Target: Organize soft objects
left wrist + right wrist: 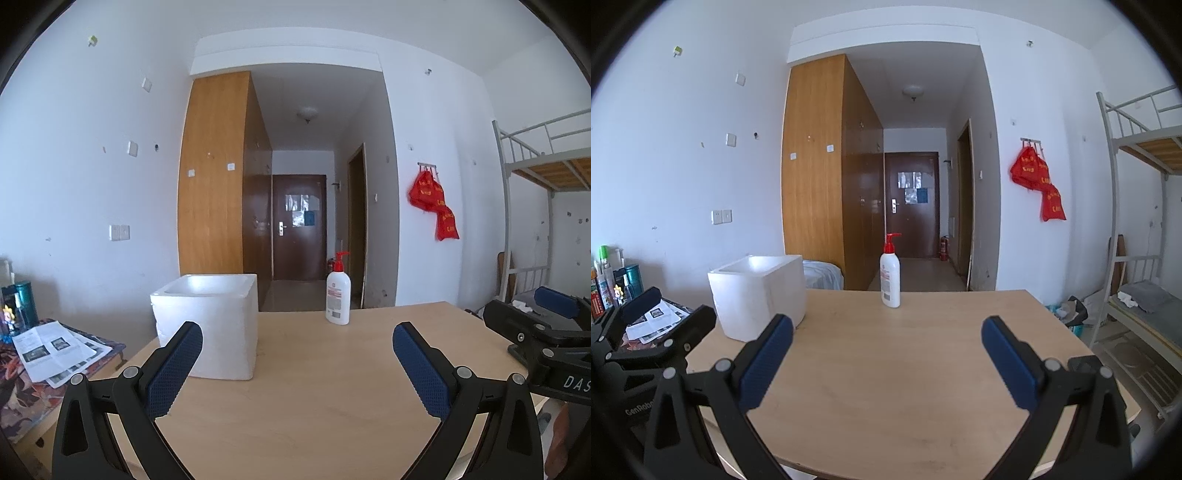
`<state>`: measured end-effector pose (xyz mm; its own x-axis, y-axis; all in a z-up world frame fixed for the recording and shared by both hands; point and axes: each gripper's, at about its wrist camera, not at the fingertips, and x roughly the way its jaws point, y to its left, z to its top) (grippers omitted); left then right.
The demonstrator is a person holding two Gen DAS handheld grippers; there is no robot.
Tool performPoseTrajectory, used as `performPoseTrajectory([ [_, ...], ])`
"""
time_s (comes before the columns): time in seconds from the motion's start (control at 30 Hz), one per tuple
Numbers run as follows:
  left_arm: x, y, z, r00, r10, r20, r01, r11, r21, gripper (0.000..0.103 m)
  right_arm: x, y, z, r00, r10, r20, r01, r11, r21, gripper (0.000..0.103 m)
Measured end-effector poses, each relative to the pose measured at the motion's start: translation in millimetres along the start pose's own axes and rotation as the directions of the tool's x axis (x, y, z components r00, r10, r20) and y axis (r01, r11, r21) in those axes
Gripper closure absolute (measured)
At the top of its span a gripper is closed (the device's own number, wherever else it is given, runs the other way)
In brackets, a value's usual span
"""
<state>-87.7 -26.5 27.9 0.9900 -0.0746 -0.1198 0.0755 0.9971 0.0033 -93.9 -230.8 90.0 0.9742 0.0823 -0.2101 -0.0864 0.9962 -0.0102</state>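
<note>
Both grippers hover above the near edge of the wooden table, side by side, fingers spread wide and holding nothing: the left gripper and the right gripper.

A white foam box, open at the top, stands by the table's far left corner. A white pump bottle with a red pump head stands upright at the far edge, near its middle and well apart from the box.

No clearly soft object shows on the table, so the bottle seems the likeliest thing to be handled and the box the likely container.

To do this well, the right gripper should approach the bottle level, close on its body below the pump, and avoid tipping it off the far edge. The left can steady the light box.
</note>
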Motion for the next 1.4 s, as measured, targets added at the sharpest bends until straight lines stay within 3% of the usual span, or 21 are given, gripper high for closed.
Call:
performPoseTrajectory([
  [1.4, 0.8, -2.1, -4.5, 1.000, -0.004, 0.006, 0.004, 1.000, 0.000, 0.000, -3.8, 2.0, -3.8, 1.000, 0.000, 0.001, 0.000, 1.000, -0.001, 0.000],
])
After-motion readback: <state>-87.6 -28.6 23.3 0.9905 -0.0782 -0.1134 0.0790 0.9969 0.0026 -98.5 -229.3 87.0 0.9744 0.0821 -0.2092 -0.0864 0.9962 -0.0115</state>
